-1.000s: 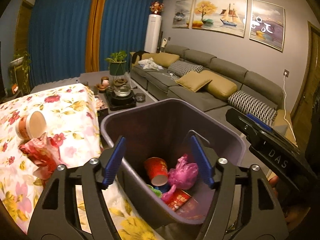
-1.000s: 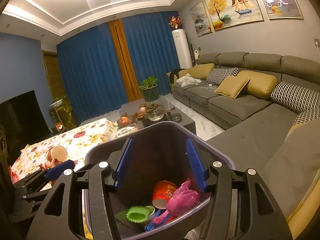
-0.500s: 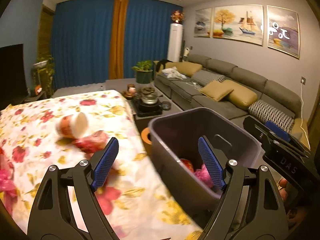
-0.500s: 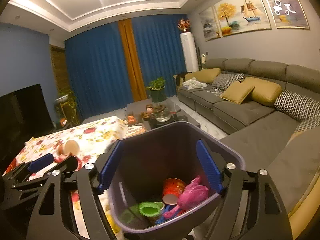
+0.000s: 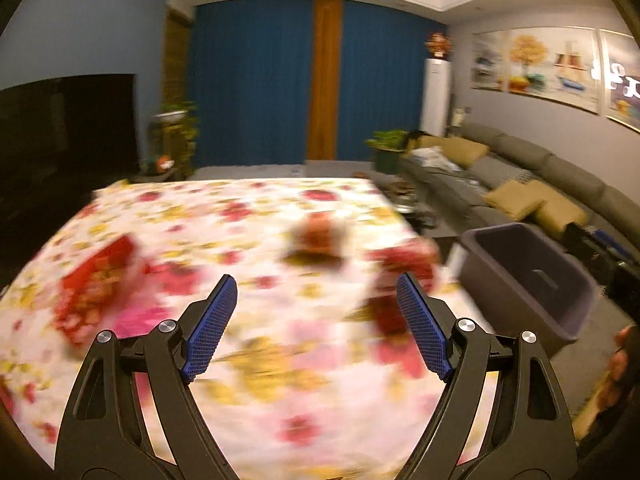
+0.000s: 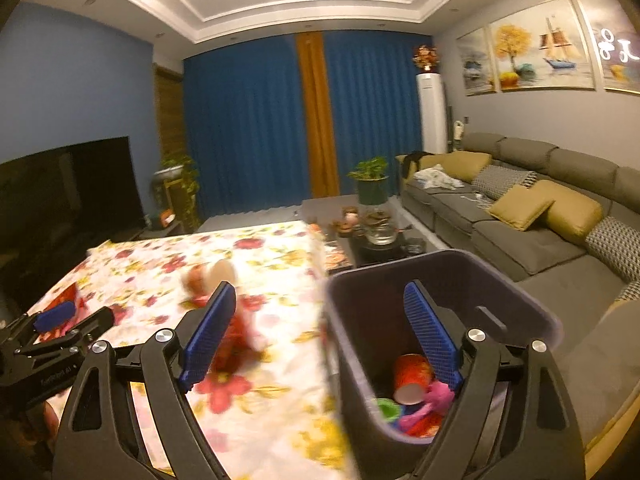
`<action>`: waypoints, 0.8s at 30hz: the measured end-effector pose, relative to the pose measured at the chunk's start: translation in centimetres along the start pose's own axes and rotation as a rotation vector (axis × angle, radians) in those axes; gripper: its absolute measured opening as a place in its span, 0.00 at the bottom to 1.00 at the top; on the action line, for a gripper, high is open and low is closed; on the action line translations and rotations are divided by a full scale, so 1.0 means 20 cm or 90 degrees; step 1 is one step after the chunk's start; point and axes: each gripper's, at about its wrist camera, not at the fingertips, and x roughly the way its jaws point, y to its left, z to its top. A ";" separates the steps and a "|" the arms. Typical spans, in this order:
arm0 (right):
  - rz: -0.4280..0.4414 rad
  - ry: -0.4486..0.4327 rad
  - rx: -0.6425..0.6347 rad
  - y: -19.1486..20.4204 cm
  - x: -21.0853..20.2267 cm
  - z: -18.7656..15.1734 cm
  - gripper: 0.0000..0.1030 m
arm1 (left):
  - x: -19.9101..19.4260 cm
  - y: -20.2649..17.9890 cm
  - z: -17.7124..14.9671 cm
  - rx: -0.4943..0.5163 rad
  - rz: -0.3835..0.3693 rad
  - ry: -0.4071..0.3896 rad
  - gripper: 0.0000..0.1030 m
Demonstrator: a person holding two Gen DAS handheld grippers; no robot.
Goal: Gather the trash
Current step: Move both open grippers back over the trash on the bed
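Observation:
My left gripper [image 5: 316, 320] is open and empty above the floral table [image 5: 280, 400]. The view is blurred. A tipped cup [image 5: 316, 240] lies ahead of it, red crumpled wrappers [image 5: 404, 264] to the right and a red packet [image 5: 100, 276] to the left. The grey bin [image 5: 520, 276] stands off the table's right edge. My right gripper [image 6: 320, 332] is open and empty, straddling the table edge and the bin [image 6: 532, 304]. The bin holds a red cup [image 6: 412, 372], a pink bag [image 6: 436, 396] and a green piece [image 6: 386, 408]. The tipped cup [image 6: 212, 276] and a red wrapper [image 6: 236, 336] lie on the table. The left gripper [image 6: 72, 320] shows at the far left.
A grey sofa [image 6: 540, 216] with yellow cushions runs along the right wall. A dark coffee table [image 6: 376, 240] with a kettle and a plant stands beyond the bin. A television [image 6: 68, 200] is at the left. Blue curtains cover the back wall.
Both grippers have swung left. The left one has left the bin and now faces the table. The right one now sees half table, half bin. Both stay open.

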 end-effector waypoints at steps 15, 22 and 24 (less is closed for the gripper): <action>0.040 0.034 -0.041 0.45 0.18 -0.04 0.81 | -0.04 0.64 -0.16 -0.079 0.074 0.046 0.78; 0.030 0.045 -0.041 0.47 0.24 -0.06 0.81 | 0.16 0.66 -0.18 -0.085 0.065 0.105 0.76; 0.024 0.048 -0.045 0.47 0.26 -0.06 0.81 | 0.22 0.70 -0.19 -0.109 0.056 0.140 0.69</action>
